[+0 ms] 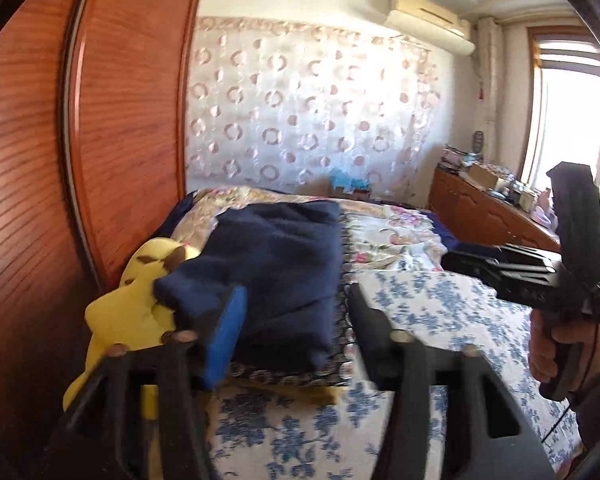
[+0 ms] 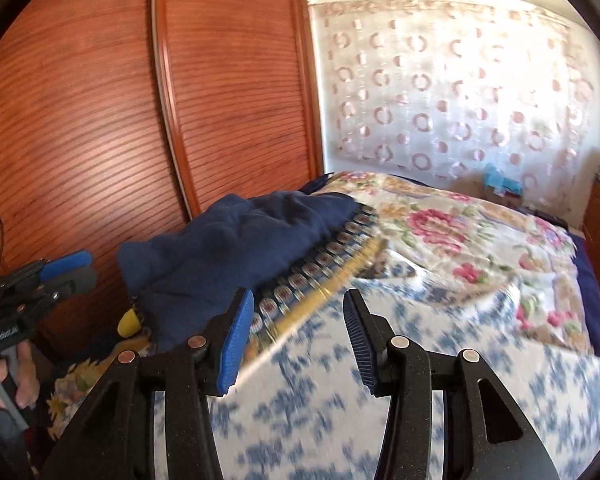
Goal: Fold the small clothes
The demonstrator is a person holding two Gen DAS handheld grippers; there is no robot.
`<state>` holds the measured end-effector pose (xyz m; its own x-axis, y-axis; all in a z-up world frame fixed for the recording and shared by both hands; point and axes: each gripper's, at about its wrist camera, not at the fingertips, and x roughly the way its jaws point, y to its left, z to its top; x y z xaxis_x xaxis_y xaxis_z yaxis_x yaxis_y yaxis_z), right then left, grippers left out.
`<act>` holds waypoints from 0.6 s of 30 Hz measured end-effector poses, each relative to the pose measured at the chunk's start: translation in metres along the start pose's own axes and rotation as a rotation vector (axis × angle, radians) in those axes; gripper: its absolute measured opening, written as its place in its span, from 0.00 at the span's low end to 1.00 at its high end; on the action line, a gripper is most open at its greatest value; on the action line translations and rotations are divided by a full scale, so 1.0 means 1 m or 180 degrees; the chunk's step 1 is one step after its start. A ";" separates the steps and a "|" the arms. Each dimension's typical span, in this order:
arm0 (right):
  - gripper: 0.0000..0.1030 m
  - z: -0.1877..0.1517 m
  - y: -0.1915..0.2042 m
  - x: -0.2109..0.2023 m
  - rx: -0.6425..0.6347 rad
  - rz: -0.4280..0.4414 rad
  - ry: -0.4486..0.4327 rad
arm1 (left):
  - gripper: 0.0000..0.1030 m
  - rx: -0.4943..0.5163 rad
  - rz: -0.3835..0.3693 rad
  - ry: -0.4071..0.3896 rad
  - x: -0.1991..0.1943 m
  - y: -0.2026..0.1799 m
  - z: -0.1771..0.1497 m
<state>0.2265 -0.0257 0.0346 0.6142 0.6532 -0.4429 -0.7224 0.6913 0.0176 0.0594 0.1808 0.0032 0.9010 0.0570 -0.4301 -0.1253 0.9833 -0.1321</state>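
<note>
The folded navy garment (image 1: 276, 264) is seen lying on the bed (image 1: 420, 312), up against the wooden wardrobe (image 1: 132, 120), with a yellow plush toy (image 1: 140, 300) tucked beside it. The left gripper (image 1: 296, 320) is held spread and empty just before the garment; the right gripper (image 2: 300, 332) is likewise parted, nothing gripped.

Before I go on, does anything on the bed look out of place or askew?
Yes: a yellow plush toy sits wedged between the folded navy fleece garment and the wooden wardrobe door, partly under the garment's corner. The garment itself lies bunched rather than flat. Both the left gripper and the right gripper are open, holding nothing.
</note>
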 end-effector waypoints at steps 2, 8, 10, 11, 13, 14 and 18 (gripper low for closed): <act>0.50 -0.010 0.000 -0.020 0.0009 -0.0074 -0.0055 | 0.75 0.0088 -0.0065 -0.0055 -0.002 -0.012 0.001; 0.55 -0.032 0.002 -0.071 0.0116 -0.0287 -0.0190 | 0.80 0.0227 -0.0282 -0.0089 -0.003 -0.045 0.003; 0.58 -0.037 0.004 -0.087 0.0141 -0.0375 -0.0237 | 0.80 0.0269 -0.0287 -0.0101 -0.003 -0.055 0.002; 0.62 -0.041 0.005 -0.095 0.0160 -0.0436 -0.0258 | 0.80 0.0293 -0.0332 -0.0091 -0.002 -0.061 0.001; 0.65 -0.047 0.011 -0.108 0.0174 -0.0520 -0.0292 | 0.80 0.0297 -0.0407 -0.0074 -0.003 -0.072 -0.001; 0.67 -0.049 0.014 -0.115 0.0179 -0.0568 -0.0313 | 0.80 0.0302 -0.0451 -0.0058 -0.004 -0.077 -0.002; 0.69 -0.061 0.023 -0.145 0.0232 -0.0779 -0.0380 | 0.80 0.0439 -0.0454 -0.0031 -0.009 -0.103 -0.002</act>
<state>0.1016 -0.1232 0.0449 0.8038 0.4929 -0.3332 -0.5259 0.8505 -0.0103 0.0633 0.0788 0.0185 0.9096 -0.0835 -0.4069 0.0613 0.9959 -0.0672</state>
